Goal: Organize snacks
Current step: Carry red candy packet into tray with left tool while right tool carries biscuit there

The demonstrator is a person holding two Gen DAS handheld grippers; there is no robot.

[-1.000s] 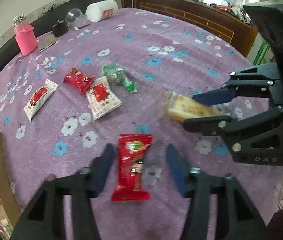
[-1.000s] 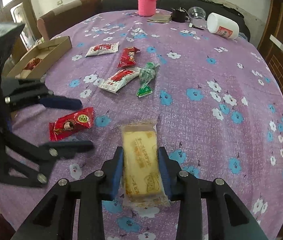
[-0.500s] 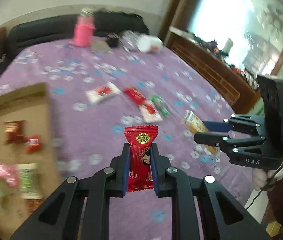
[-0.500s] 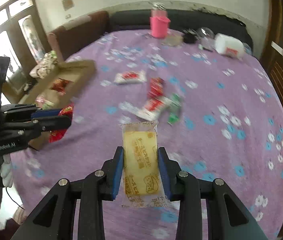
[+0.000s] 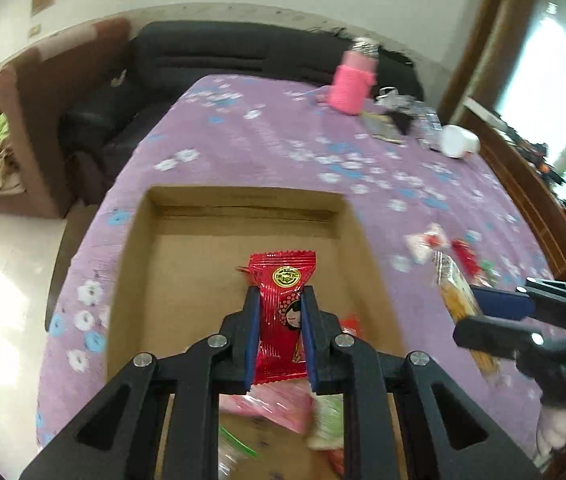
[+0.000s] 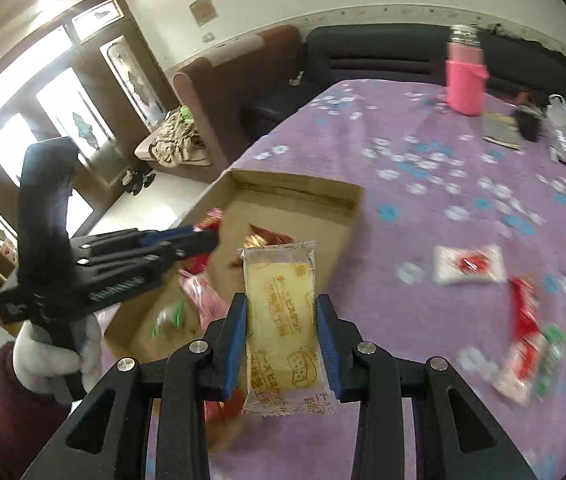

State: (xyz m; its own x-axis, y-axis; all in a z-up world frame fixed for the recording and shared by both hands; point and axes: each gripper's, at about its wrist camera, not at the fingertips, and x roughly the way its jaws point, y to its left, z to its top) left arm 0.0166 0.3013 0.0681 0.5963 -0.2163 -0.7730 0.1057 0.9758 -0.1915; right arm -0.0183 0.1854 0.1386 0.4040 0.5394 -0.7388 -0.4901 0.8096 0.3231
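Starting from the left side of the table (image 6: 423, 300), with its purple flowered cloth, the cardboard box (image 5: 135, 280) sits open at the table's left edge, and a few wrapped snacks are already inside, a pinkish one (image 6: 203, 296) and something green (image 6: 173, 314) among them, though they're too blurry to name. The left gripper (image 5: 280, 340) hangs right over the box with its blue-padded fingers (image 5: 251, 336) pinched narrow around a red snack packet (image 5: 281, 312) that has a gold seal and a little cartoon face, held upright above the box floor and not touching it as far as I can see. Next over, the right gripper (image 6: 281, 344) has its fingers clamped on a yellow biscuit packet (image 6: 281, 320) in a clear wrapper with printed writing, sitting over the near right corner of the box, partly above the cloth. Further right, loose snacks lie out on the cloth: a white and red packet (image 6: 469, 266), a red one (image 6: 523, 308) and a green-ended one (image 6: 549, 354) close together, all smeared by blur. At the far edge of the table stands a pink bottle (image 6: 465, 76), and toward the far right corner there's a white container (image 5: 459, 140) lying on its side near some dark clutter I can't make out.
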